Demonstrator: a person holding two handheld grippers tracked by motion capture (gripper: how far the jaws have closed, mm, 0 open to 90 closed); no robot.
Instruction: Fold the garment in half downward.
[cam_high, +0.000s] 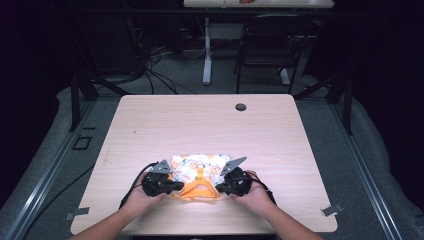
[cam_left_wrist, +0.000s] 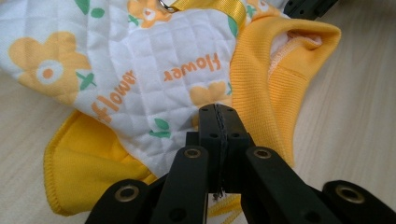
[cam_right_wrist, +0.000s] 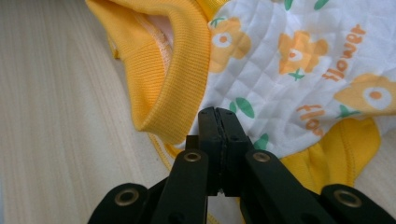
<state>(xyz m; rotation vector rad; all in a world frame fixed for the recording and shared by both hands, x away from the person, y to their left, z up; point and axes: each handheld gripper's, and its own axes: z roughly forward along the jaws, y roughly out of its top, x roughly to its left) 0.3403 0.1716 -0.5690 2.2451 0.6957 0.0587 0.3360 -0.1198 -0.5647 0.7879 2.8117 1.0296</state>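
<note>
Quilted flowered garment (cam_high: 200, 167) flat on table (cam_high: 150, 125) between left tongs (cam_high: 176, 186) and right tongs (cam_high: 218, 188), both closed, jaws pressed together.

2 black hand-held grippers, left (cam_high: 176, 185), right (cam_high: 218, 188), grey triangular top plates, brass-ringed pivot screws, black trailing cables

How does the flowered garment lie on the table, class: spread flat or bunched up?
Mostly spread flat: the garment shows its quilted front, orange ribbed collar open, between both grippers.

A pale wooden table (cam_high: 210, 125) stands on grey floor (cam_high: 170, 80), a dark chair (cam_high: 267, 42) behind.
</note>
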